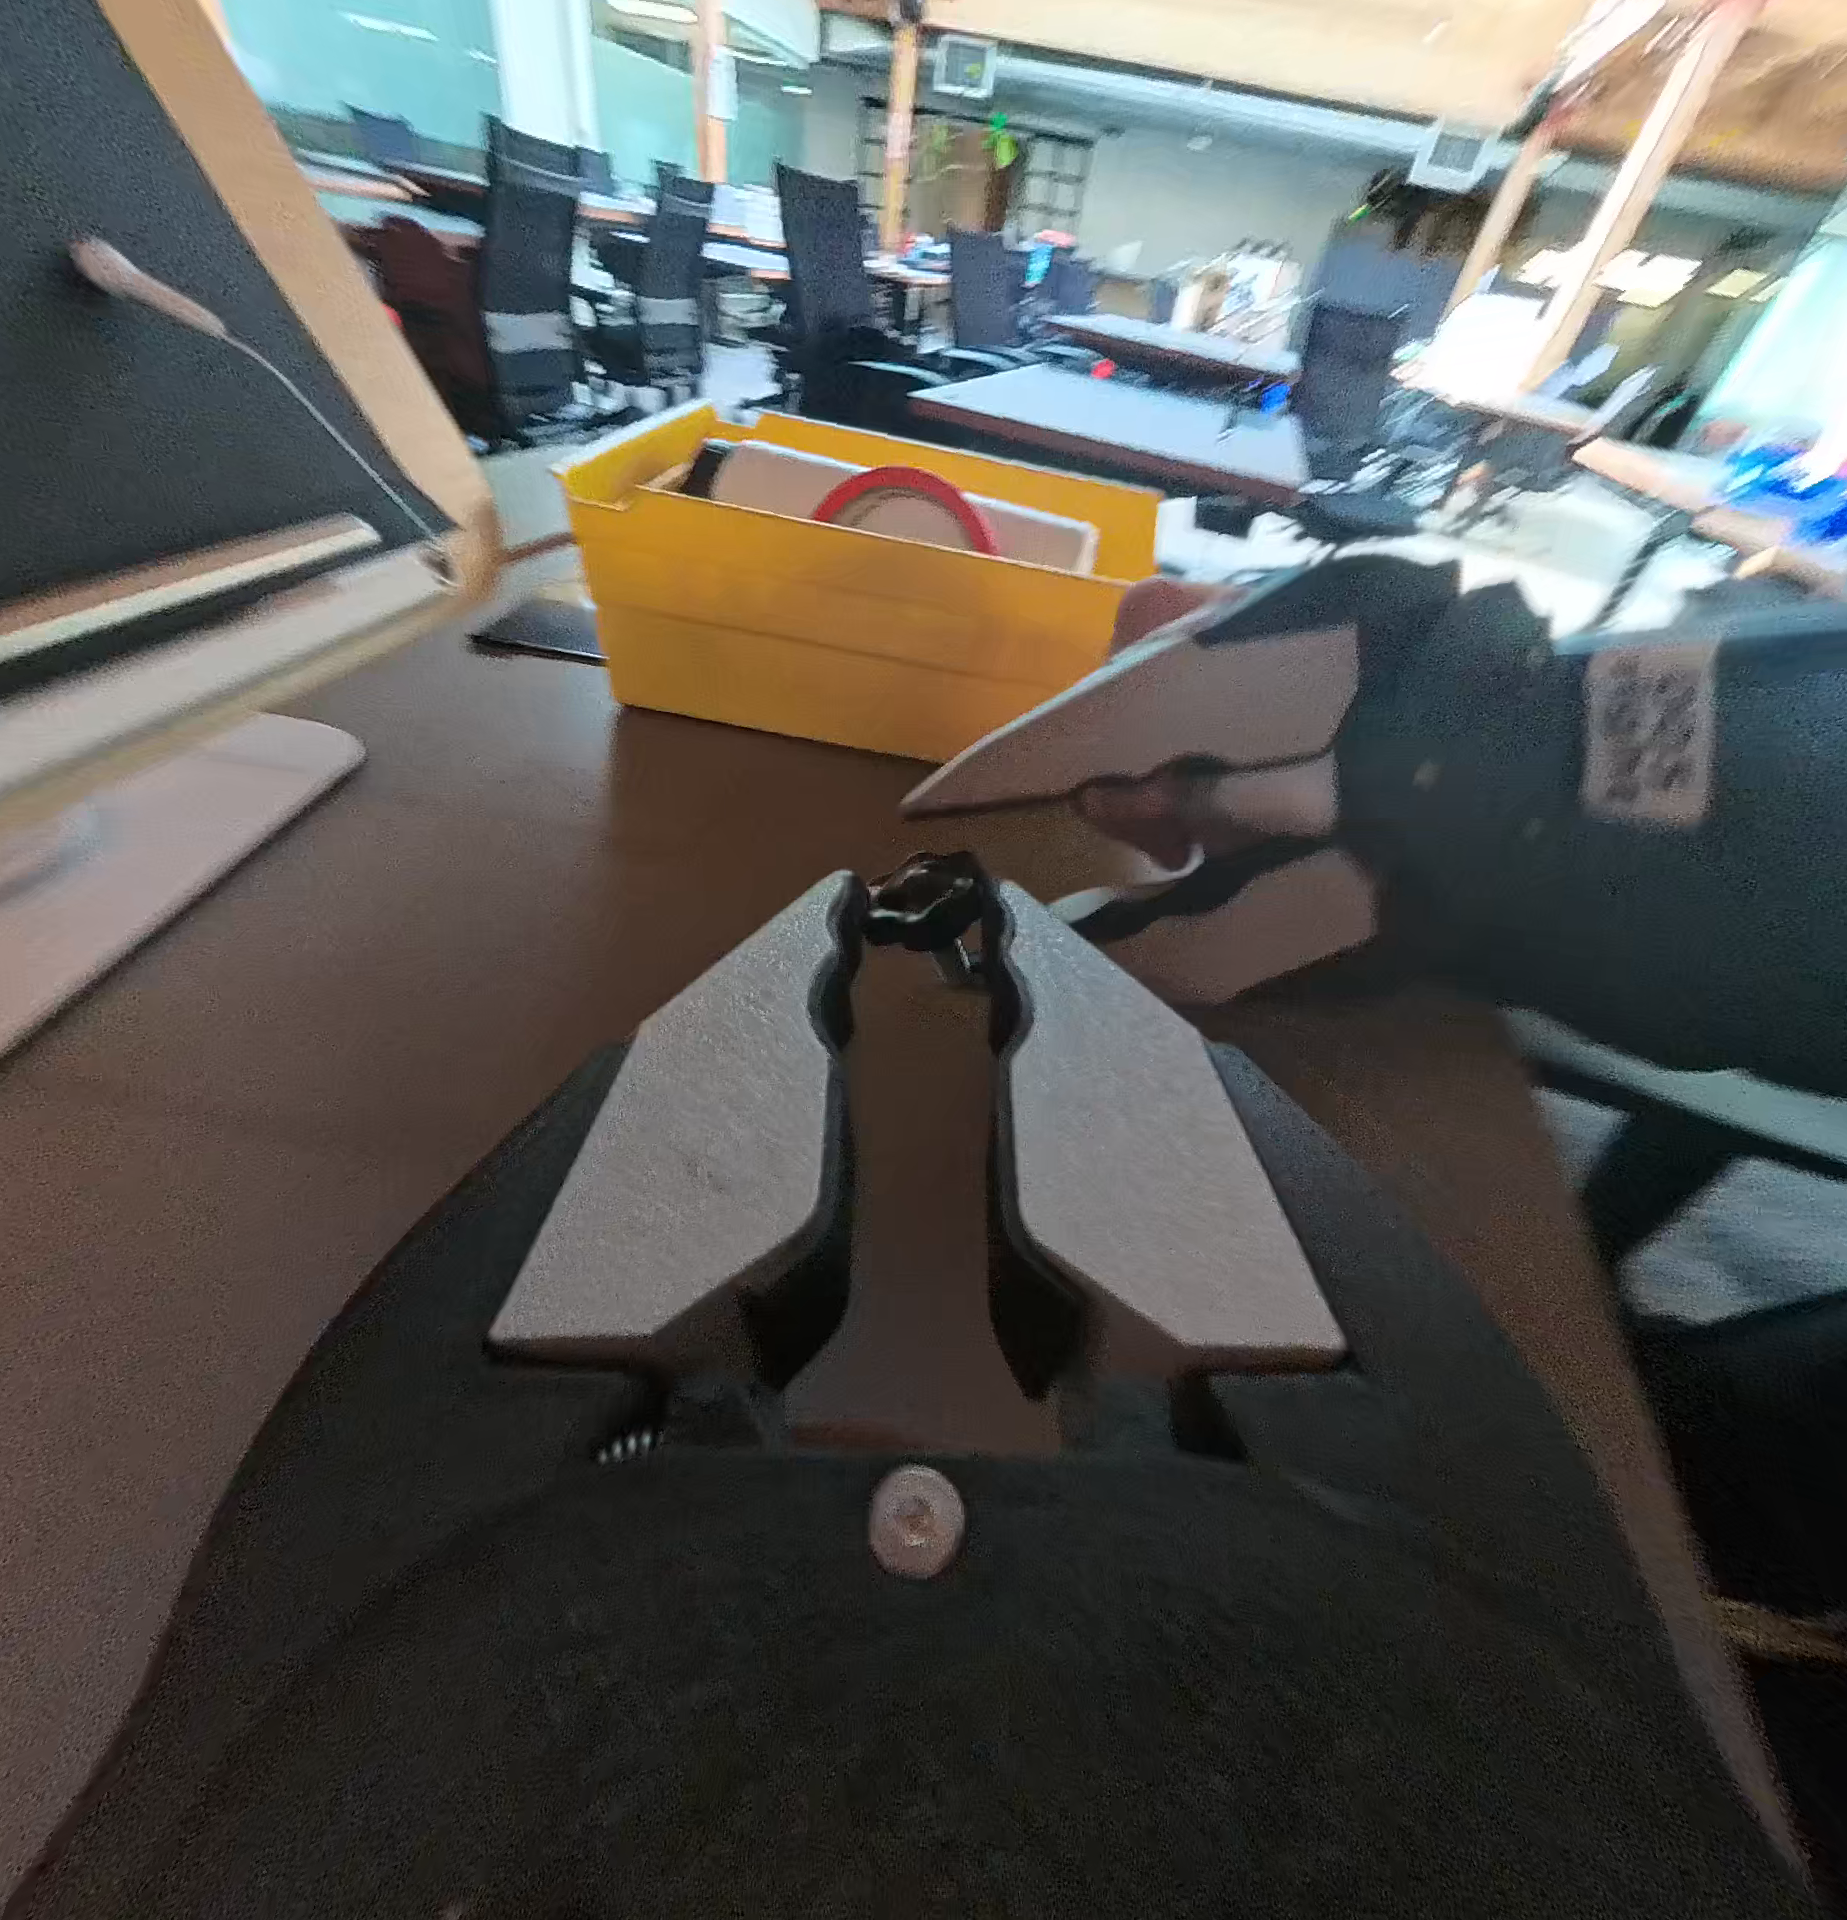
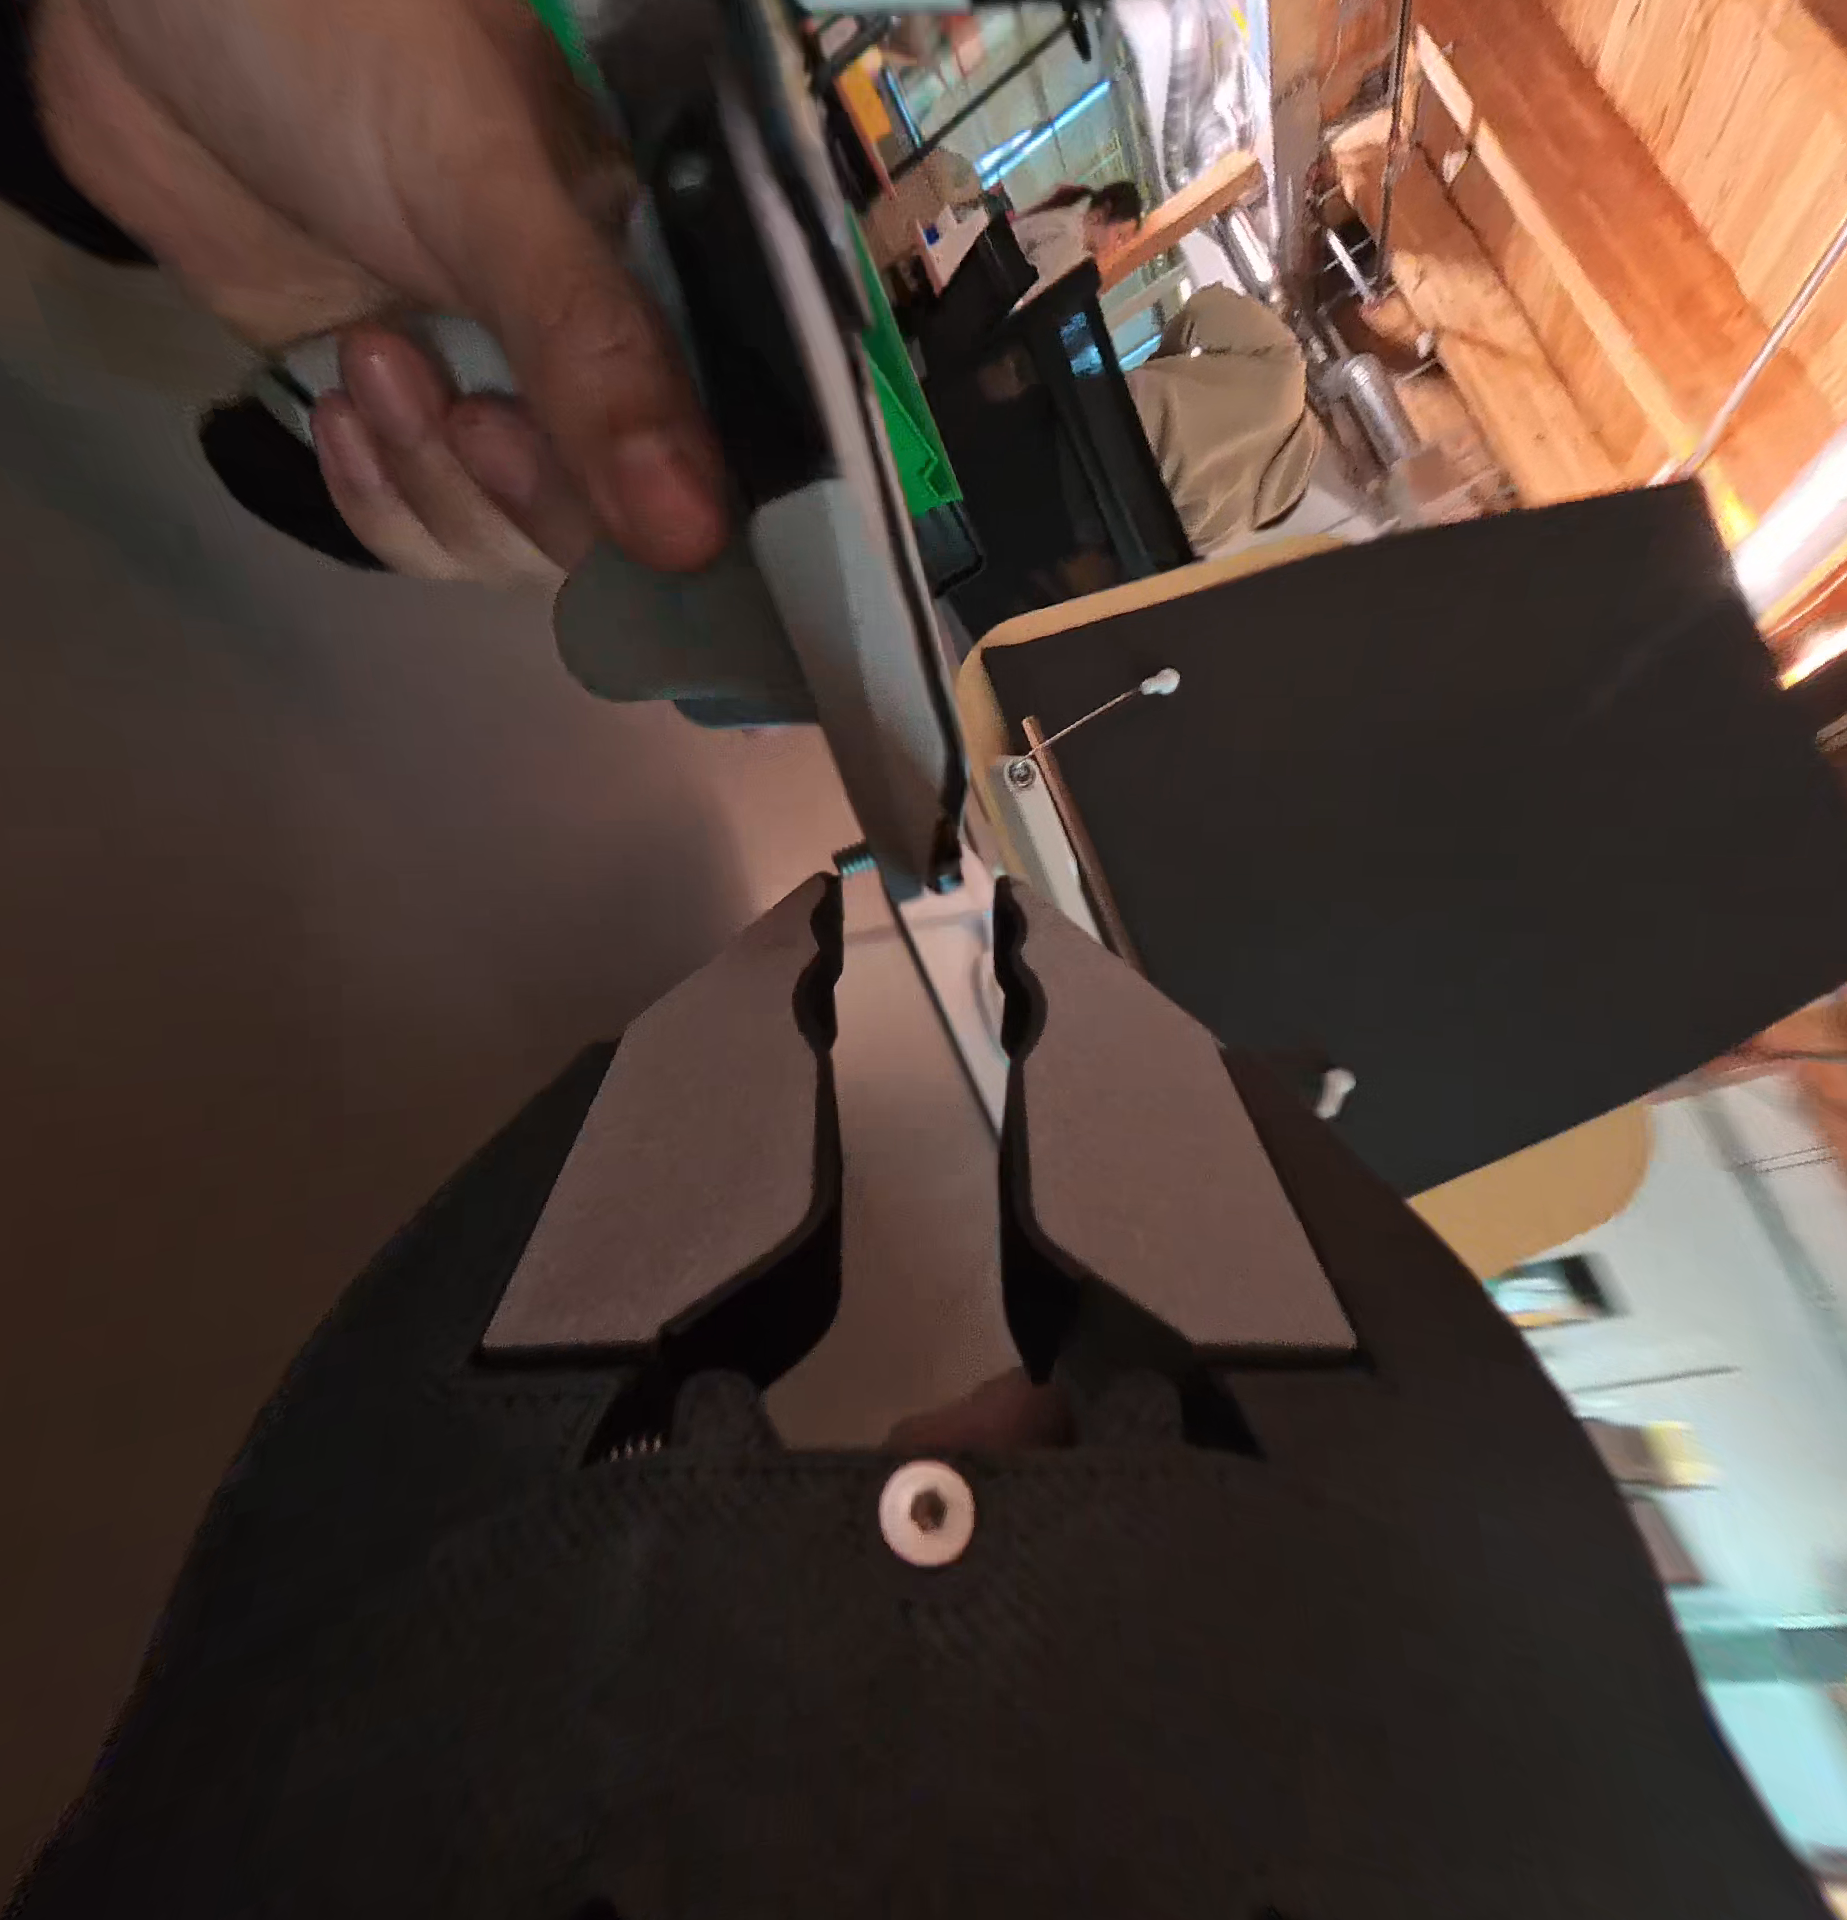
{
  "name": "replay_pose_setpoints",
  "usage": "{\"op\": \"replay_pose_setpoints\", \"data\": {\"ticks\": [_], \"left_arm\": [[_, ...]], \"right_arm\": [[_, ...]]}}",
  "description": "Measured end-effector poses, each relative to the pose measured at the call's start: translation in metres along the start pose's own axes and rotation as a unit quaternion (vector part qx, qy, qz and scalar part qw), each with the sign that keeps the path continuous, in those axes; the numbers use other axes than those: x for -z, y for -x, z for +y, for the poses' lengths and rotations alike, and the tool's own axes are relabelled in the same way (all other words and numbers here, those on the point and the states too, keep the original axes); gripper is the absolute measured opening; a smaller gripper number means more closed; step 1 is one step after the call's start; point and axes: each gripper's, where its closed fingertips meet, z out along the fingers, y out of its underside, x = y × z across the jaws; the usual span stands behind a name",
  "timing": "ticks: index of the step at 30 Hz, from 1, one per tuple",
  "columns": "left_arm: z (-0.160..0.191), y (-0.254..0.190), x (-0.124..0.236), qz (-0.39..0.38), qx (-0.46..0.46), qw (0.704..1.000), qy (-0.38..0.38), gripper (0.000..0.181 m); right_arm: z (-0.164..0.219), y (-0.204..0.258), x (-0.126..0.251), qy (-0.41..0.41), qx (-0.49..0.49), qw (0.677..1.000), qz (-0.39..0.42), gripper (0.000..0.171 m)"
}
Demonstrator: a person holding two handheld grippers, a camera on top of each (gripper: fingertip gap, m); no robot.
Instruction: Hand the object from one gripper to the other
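Room: open office with rows of dark chairs and long tables behind, blurred by motion.
Bench: dark brown bench (image 1: 399, 935) carrying a yellow bin (image 1: 857, 634), with a flat pale monitor base (image 1: 119, 831) at the left.
Bin contents: red-edged tape roll (image 1: 914, 504) standing against a pale box inside the bin.
Board: black panel with a light wood rim (image 2: 1418, 831), a white-headed pin (image 2: 1163, 683) stuck in it.
Writing: a square black-and-white code sticker (image 1: 1646, 732) on the side of the right gripper; no other label can be read.
Left gripper: left gripper (image 1: 924, 920) clenched at its tips on a small black knob (image 1: 914, 899) with a short metal threaded stud; the finger gap stays wide farther back.
Object place: the knob sits at the very tips of the left gripper, above the bench; in the right wrist view only the stud end (image 2: 851, 860) shows beside the left gripper's tip.
Right gripper: right gripper (image 2: 917, 909) parted, nothing between its fingers (image 2: 711, 1143); its tips lie just short of the knob and the left gripper's tip (image 2: 934, 852).
Relation: in the left wrist view the right gripper (image 1: 1012, 831) comes in from the right, turned on its side, its tips near the knob but apart from it.
Hand: a person's hand (image 2: 431, 260) grips the left gripper's handle.
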Motion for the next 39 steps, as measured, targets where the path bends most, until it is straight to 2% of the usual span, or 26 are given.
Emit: {"op": "replay_pose_setpoints", "data": {"ticks": [2, 4, 7, 9, 11, 13, 16, 19, 21, 23, 24, 26, 28, 29, 31, 34, 38, 39], "left_arm": [[-0.008, 0.005, 0.006, -0.044, -0.081, 0.996, -0.014, 0.02], [-0.023, -0.004, 0.013, -0.065, -0.192, 0.978, -0.049, 0.02], [-0.034, -0.019, 0.02, -0.097, -0.323, 0.938, -0.076, 0.02], [-0.033, -0.035, 0.018, -0.096, -0.407, 0.905, -0.084, 0.02], [-0.028, -0.045, 0.012, -0.083, -0.436, 0.892, -0.082, 0.02], [-0.025, -0.051, 0.007, -0.076, -0.449, 0.886, -0.08, 0.02], [-0.02, -0.051, 0.004, -0.089, -0.48, 0.87, -0.067, 0.02], [-0.017, -0.044, 0.004, -0.115, -0.503, 0.855, -0.052, 0.02], [-0.017, -0.041, 0.003, -0.125, -0.498, 0.857, -0.046, 0.02], [-0.02, -0.034, 0.003, -0.146, -0.478, 0.865, -0.05, 0.022], [-0.022, -0.03, 0.004, -0.149, -0.45, 0.879, -0.055, 0.022], [-0.017, -0.023, 0.002, -0.11, -0.347, 0.931, -0.042, 0.027], [-0.01, -0.021, 0.0, -0.04, -0.208, 0.977, -0.029, 0.041], [-0.01, -0.021, 0.001, -0.011, -0.145, 0.989, -0.028, 0.044], [-0.012, -0.028, 0.005, 0.066, -0.034, 0.996, -0.042, 0.044], [-0.012, -0.032, 0.009, 0.14, 0.089, 0.985, -0.041, 0.048], [-0.008, -0.03, 0.002, 0.139, 0.125, 0.982, -0.034, 0.047], [-0.007, -0.032, 0.0, 0.139, 0.124, 0.982, -0.033, 0.039]], "right_arm": [[0.001, -0.004, 0.004, -0.024, -0.098, 0.994, -0.038, 0.024], [0.001, -0.008, 0.009, -0.055, -0.232, 0.966, -0.102, 0.027], [-0.011, -0.02, 0.021, -0.123, -0.409, 0.882, -0.197, 0.031], [-0.02, -0.028, 0.03, -0.165, -0.48, 0.827, -0.243, 0.036], [-0.028, -0.028, 0.036, -0.188, -0.505, 0.796, -0.276, 0.037], [-0.035, -0.02, 0.038, -0.192, -0.505, 0.785, -0.304, 0.039], [-0.043, -0.005, 0.038, -0.184, -0.499, 0.776, -0.339, 0.017], [-0.041, -0.001, 0.034, -0.165, -0.512, 0.766, -0.352, 0.012], [-0.039, -0.001, 0.032, -0.162, -0.508, 0.772, -0.345, 0.012], [-0.036, -0.007, 0.029, -0.162, -0.494, 0.793, -0.317, 0.012], [-0.033, -0.012, 0.027, -0.161, -0.484, 0.809, -0.292, 0.012], [-0.024, -0.023, 0.023, -0.153, -0.432, 0.861, -0.221, 0.011], [-0.024, -0.025, 0.027, -0.15, -0.325, 0.919, -0.163, 0.011], [-0.025, -0.021, 0.029, -0.143, -0.269, 0.941, -0.144, 0.011], [-0.021, -0.015, 0.026, -0.119, -0.174, 0.972, -0.104, 0.011], [-0.014, -0.013, 0.021, -0.084, -0.057, 0.994, -0.039, 0.012], [-0.019, -0.001, 0.015, -0.064, 0.031, 0.997, -0.015, 0.012], [-0.02, 0.002, 0.013, -0.059, 0.04, 0.997, -0.015, 0.012]]}}
